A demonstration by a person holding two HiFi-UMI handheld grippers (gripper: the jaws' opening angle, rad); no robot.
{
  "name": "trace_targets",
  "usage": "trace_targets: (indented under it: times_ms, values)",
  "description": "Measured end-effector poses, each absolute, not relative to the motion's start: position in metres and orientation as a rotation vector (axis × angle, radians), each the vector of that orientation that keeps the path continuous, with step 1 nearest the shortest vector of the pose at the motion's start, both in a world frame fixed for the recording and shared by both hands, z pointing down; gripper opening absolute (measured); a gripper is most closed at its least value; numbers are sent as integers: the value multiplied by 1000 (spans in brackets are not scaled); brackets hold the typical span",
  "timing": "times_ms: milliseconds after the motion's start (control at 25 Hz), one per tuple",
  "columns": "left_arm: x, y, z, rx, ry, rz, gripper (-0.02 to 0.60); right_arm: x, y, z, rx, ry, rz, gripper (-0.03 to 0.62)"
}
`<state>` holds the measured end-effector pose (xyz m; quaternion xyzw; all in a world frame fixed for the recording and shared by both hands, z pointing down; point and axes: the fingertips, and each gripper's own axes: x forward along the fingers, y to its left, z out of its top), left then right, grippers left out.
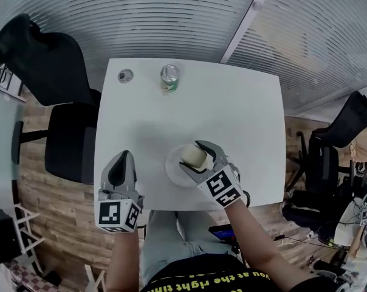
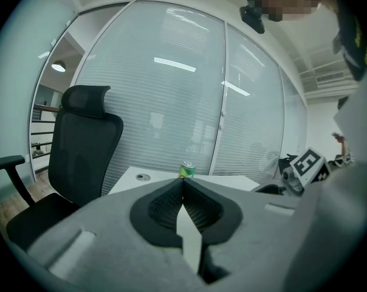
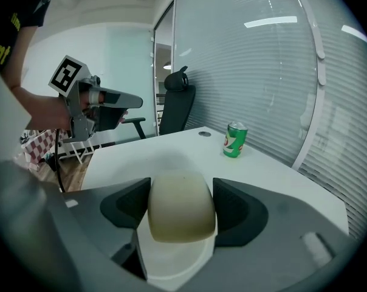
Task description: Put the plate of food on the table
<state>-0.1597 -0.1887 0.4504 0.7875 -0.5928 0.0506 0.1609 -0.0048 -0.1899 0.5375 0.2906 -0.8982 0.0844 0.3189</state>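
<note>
A white plate (image 1: 173, 170) rests on the white table (image 1: 232, 102) near its front edge. A pale cream bun (image 1: 194, 156) sits over the plate's right part. My right gripper (image 1: 196, 157) reaches over the plate, its jaws pressed on either side of the bun (image 3: 180, 207). Below the bun, the right gripper view shows the plate's rim (image 3: 171, 265). My left gripper (image 1: 123, 158) hovers over the table's front left edge, shut with nothing in it; its dark pads (image 2: 171, 207) meet at the tip.
A green drink can (image 1: 169, 78) stands at the table's far side, beside a round cable grommet (image 1: 125, 75). A black office chair (image 1: 56, 102) stands left of the table. Behind it runs a glass wall with blinds (image 1: 171, 17). At right, another chair (image 1: 329, 145).
</note>
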Motion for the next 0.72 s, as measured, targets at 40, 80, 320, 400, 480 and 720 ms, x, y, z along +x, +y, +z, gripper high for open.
trace_targets:
  times_ms: [40,80,320,400,480,720]
  values:
    - [-162,-187,452,2243,-1697,143,2,-7,-188,541,753,-2361,228,328]
    - [-164,-186,453,2238,-1701,143,0,-9,-186,544,744,-2360,231,330]
    - [-171,-178,464,2210,-1713,154,2,-13,-178,563,713,-2340,255,328]
    - [-172,-174,466,2200,-1717,156,2,-13,-173,570,704,-2330,269,328]
    - [-174,-172,468,2193,-1721,161,0,-14,-170,577,691,-2321,269,328]
    - [-177,-170,475,2178,-1727,175,1,-15,-167,597,656,-2294,274,330]
